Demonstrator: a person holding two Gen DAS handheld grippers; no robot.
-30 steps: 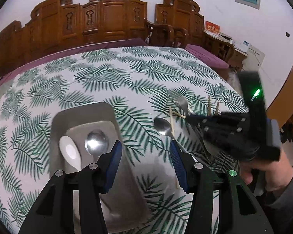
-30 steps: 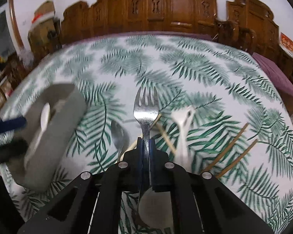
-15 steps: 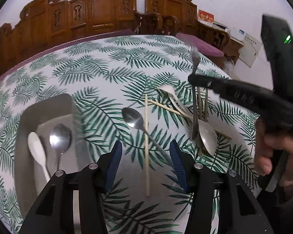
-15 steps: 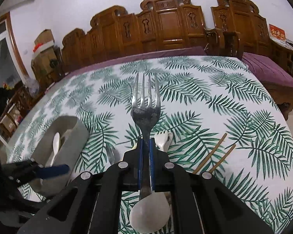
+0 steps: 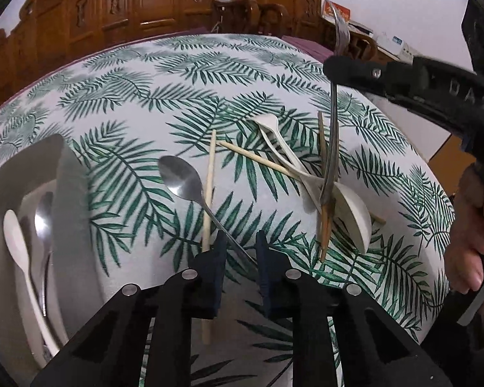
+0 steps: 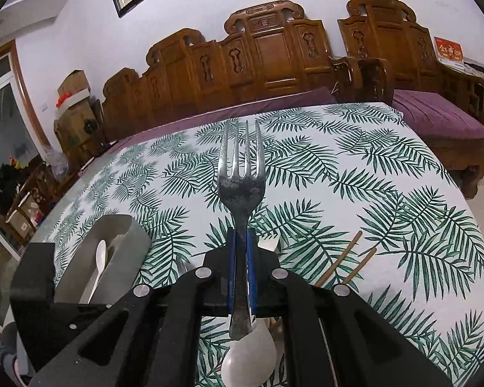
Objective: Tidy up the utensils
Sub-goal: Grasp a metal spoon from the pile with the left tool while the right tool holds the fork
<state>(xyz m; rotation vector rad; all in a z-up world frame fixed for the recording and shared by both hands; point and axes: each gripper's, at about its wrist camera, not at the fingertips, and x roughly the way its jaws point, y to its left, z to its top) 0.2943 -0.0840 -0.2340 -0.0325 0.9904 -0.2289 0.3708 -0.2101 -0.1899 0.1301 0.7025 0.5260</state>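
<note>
My left gripper [image 5: 240, 251] hangs low over the leaf-print cloth. Its jaws are closing around the thin handle of a metal spoon [image 5: 177, 177], with a gap still showing on both sides of it. My right gripper [image 6: 241, 251] is shut on a metal fork [image 6: 242, 187], held tines forward above the table. In the left wrist view that fork [image 5: 330, 161] hangs from the right gripper [image 5: 338, 64] over the utensil pile. A grey tray [image 5: 64, 193] at the left holds a white spoon [image 5: 13, 235] and a metal spoon [image 5: 43, 213].
Loose on the cloth lie two pale chopsticks [image 5: 209, 177], a white plastic fork [image 5: 274, 135], a white spoon [image 5: 355, 216] and brown chopsticks [image 6: 345, 254]. A hand [image 5: 468, 242] grips the right tool. Carved wooden chairs [image 6: 274, 58] stand behind the table.
My left gripper moved from over the tray, right and down to the metal spoon, and its jaws narrowed around the handle. The right gripper lifted the fork higher off the table.
</note>
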